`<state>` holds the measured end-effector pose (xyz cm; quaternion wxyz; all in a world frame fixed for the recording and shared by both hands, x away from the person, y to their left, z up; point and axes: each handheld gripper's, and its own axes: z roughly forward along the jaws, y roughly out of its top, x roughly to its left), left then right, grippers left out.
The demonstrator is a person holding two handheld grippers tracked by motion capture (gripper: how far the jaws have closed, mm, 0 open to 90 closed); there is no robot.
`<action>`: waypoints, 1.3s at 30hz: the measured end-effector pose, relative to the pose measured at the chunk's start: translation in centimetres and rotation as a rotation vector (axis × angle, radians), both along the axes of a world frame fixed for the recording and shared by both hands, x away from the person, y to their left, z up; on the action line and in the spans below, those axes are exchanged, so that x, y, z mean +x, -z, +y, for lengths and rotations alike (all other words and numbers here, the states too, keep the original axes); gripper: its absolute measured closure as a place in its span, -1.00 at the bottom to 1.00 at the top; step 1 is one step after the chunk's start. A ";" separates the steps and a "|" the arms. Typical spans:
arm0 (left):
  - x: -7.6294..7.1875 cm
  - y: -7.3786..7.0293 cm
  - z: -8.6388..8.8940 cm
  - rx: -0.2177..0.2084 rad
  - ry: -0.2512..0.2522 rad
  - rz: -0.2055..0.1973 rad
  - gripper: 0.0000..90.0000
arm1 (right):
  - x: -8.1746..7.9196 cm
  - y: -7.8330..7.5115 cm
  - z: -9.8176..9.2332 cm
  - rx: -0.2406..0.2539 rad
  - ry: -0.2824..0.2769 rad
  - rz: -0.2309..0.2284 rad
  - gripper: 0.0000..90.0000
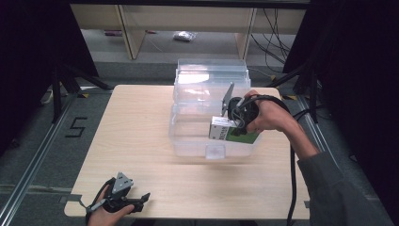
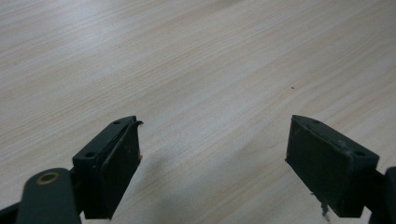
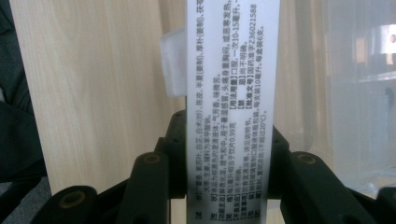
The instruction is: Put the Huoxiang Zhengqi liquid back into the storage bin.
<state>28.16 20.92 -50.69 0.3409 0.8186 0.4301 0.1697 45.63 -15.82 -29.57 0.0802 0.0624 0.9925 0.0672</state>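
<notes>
Right gripper (image 1: 231, 123) pinches my medicine carton (image 1: 225, 130) by its narrow faces above the clear bin (image 1: 188, 141); light, crushable cardboard, so I'd grip near its middle.

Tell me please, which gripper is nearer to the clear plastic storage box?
The right. The right gripper is over the near right part of the clear plastic storage box, shut on a green and white carton. The left gripper lies open at the table's near left edge, apart from it.

White-green printed carton (image 1: 225, 130) held above clear bin (image 1: 188, 141) front
</notes>
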 end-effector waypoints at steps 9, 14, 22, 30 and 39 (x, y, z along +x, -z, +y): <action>0.0 0.1 -0.1 -0.013 -0.012 -0.008 -0.63 | 2.1 0.2 -0.3 -0.012 0.012 0.003 0.44; 0.0 0.1 -0.1 -0.009 -0.011 -0.010 -0.63 | 3.3 1.1 -0.3 -0.012 0.006 0.001 0.44; 0.0 -0.1 -0.1 0.001 0.002 -0.002 -0.63 | 4.6 2.6 -0.6 -0.021 0.043 0.022 0.44; 0.0 0.0 -0.1 0.001 0.005 -0.005 -0.63 | 5.8 3.9 -1.2 -0.039 0.069 0.028 0.44; 0.0 -0.1 -0.1 0.007 0.003 -0.006 -0.63 | 6.0 5.3 -1.3 -0.047 0.072 0.035 0.43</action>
